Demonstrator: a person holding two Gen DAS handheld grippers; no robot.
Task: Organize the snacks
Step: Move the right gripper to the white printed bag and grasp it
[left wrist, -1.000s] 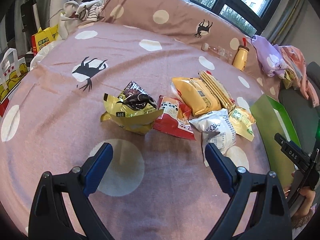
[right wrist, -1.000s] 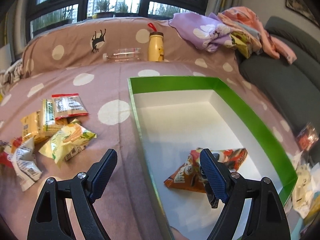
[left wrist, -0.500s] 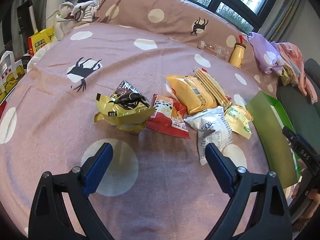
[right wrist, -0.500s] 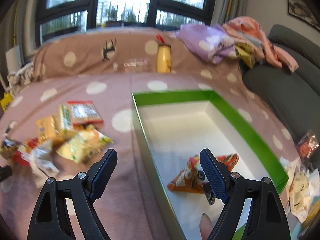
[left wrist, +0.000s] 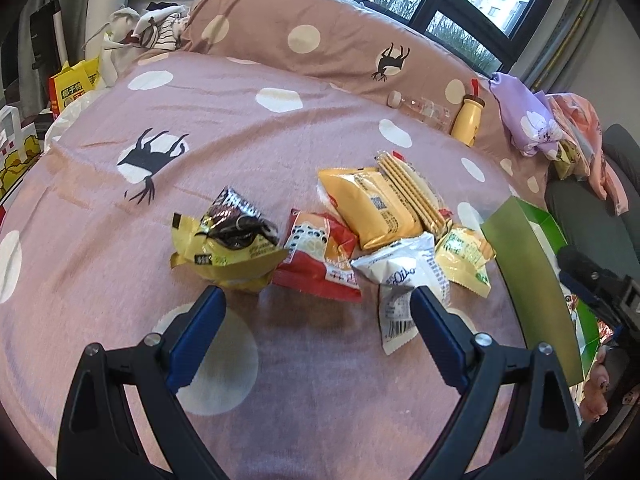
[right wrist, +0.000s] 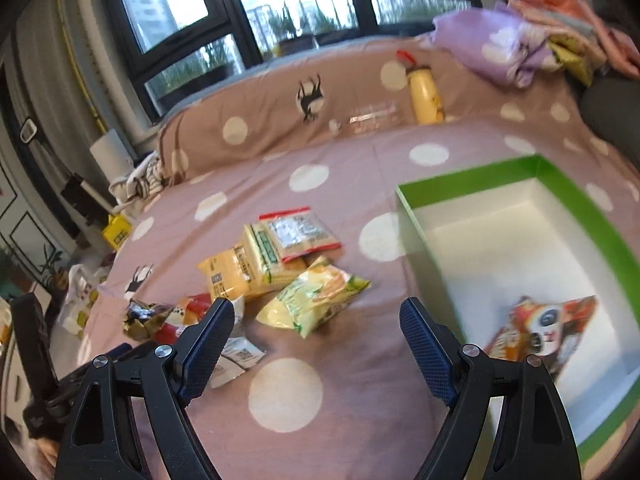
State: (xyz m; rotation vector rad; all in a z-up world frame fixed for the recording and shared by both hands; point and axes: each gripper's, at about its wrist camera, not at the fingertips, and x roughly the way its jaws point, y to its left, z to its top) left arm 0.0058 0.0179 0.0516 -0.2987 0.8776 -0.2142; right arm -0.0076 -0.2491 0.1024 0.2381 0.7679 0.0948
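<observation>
Your right gripper (right wrist: 316,322) has swung left since 1 s ago: back then its right finger sat over the orange packet in the box, now both fingers hang over the bedspread (right wrist: 400,168) w/ the light-yellow green-print bag (right wrist: 310,298) just ahead between them. Jaws wide apart, holding nothing. Your left gripper (left wrist: 318,312) has come closer to the pile, also spread wide and holding nothing; its left tip is right by the yellow-and-black crumpled bag (left wrist: 226,246), its right tip overlaps the white packet (left wrist: 402,280) in view, contact unclear.

Snacks lie clustered on the spread, left of the green box (right wrist: 472,174): red packet (left wrist: 320,256) between the crumpled bag and the white one, orange-yellow pack (left wrist: 370,208) behind it w/ the cracker sleeve (left wrist: 412,190) leaning on its right side. Red-edged clear pouch (right wrist: 298,232) sits at the far end of the pile in the right view. Orange cartoon packet (right wrist: 540,330) is in the box, near corner, on the white floor.

Yellow bottle (right wrist: 426,96) and clear bottle (right wrist: 370,116) rest against the bolster; purple cloth (right wrist: 492,50) is further right.
</observation>
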